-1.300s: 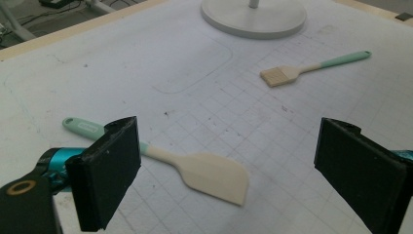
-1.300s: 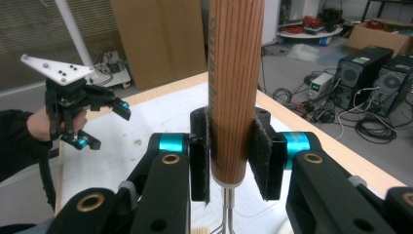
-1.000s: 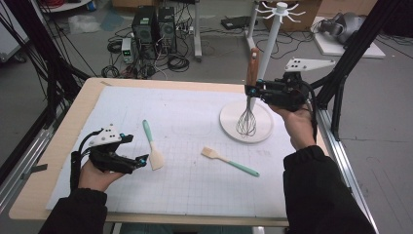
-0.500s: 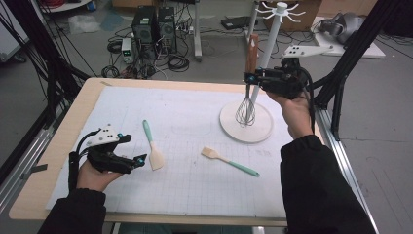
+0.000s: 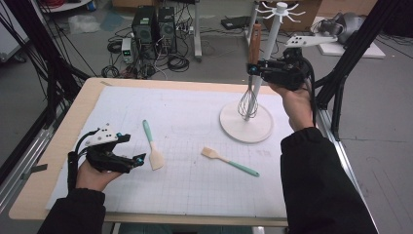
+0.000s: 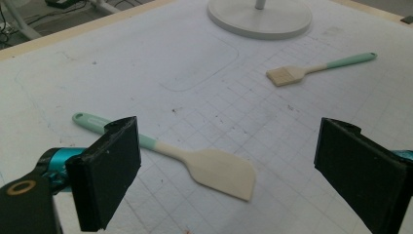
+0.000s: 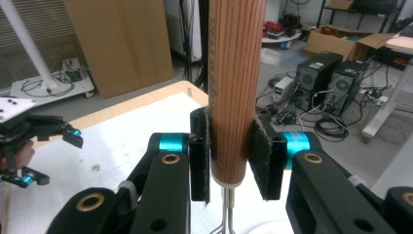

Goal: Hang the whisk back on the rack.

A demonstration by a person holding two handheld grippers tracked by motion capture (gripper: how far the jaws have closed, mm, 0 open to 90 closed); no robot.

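Note:
My right gripper [image 5: 253, 69] [image 7: 233, 157] is shut on the wooden handle of a whisk [image 5: 249, 95] [image 7: 235, 87]. The whisk hangs upright with its wire head just above the round base of a white hook stand [image 5: 246, 130], next to the stand's pole. My left gripper [image 5: 138, 160] rests near the table's front left with its jaws wide apart and nothing between them. Just ahead of it lies a spatula [image 5: 152, 147] [image 6: 195, 158] with a teal handle and pale blade. A pastry brush [image 5: 229, 161] [image 6: 311, 69] with a teal handle lies mid-table.
A white gridded mat [image 5: 195, 190] covers the wooden table [image 5: 29, 190]. Black frame posts [image 5: 341, 73] rise at the table's right and left. Computer towers [image 5: 153, 24] and cables sit on the floor beyond the far edge.
My right gripper has lifted the whisk a little higher beside the stand's pole. The left gripper, spatula and brush have stayed put.

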